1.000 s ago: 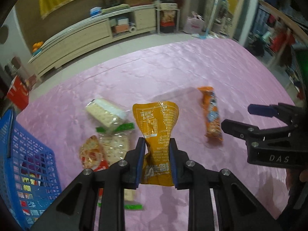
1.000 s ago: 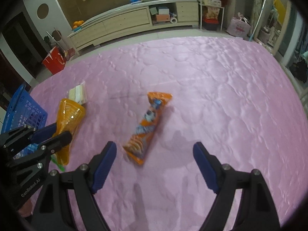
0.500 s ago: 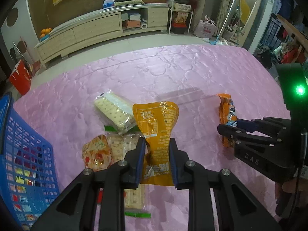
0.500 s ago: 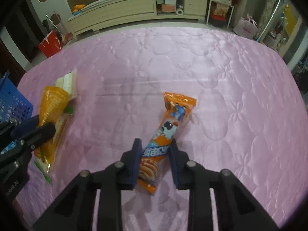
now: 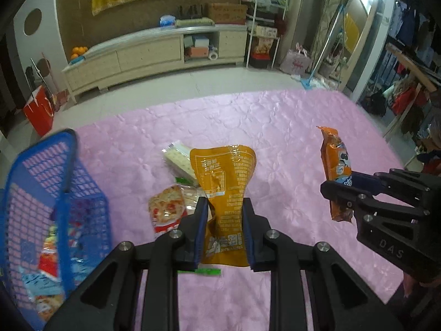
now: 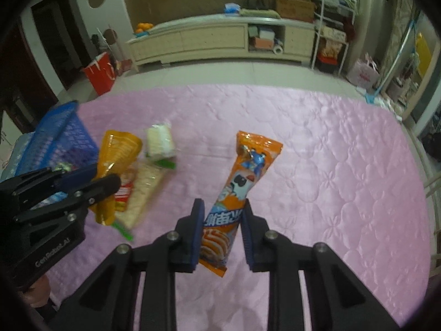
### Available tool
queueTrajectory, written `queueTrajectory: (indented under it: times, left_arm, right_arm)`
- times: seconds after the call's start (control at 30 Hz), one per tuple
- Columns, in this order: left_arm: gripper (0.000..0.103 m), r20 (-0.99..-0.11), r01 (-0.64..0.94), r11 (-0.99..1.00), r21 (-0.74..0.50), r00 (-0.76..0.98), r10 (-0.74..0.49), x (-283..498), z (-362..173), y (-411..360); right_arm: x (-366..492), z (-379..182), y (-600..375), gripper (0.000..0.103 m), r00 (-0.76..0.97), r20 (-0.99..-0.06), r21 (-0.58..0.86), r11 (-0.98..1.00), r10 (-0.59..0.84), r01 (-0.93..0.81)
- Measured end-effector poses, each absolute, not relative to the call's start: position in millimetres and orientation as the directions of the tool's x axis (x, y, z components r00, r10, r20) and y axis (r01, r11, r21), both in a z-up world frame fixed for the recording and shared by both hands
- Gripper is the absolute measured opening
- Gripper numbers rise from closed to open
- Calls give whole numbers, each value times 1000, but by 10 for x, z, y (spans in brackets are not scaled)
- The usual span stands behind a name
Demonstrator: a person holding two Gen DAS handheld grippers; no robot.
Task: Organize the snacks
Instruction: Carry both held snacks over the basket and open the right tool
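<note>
Pink quilted bed [image 5: 275,127]: my left fingers [image 5: 223,231] clamp the yellow packet [image 5: 224,176], right fingers [image 6: 222,233] clamp the orange bar [image 6: 242,184]; carry both level over the blue basket [image 5: 41,171] before releasing.

Bg – long cabinet [image 5: 154,55], red bag [image 5: 38,113].

glossy foil yellow pouch [image 5: 224,182], shiny quilted pink cloth [image 5: 275,127], plastic mesh basket [image 5: 55,182]

A home: long sideboard [image 5: 154,52], storage shelves [image 5: 261,27], hanging clothes [image 5: 410,35].
</note>
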State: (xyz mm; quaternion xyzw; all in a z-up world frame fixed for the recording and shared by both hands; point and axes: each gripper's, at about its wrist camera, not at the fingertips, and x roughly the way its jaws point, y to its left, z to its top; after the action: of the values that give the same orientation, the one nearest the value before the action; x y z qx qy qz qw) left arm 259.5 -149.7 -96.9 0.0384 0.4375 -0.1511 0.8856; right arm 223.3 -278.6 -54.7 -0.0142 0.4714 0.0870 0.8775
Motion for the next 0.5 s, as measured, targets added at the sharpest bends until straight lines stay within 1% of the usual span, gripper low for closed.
queueTrajectory:
  times: [0.23,0.5]
  left_arm:
    - [22,-729,288,955,-65,640,-243,2256,-481,-1164]
    - [22,-682,269,962,-53,694,-232,1886,-169,-655]
  right_arm:
    - [1978,-63,-2528,30,591,-784,72,973,190,-217]
    - [1675,328,-2006,30,645,-733,27,957,216,-290]
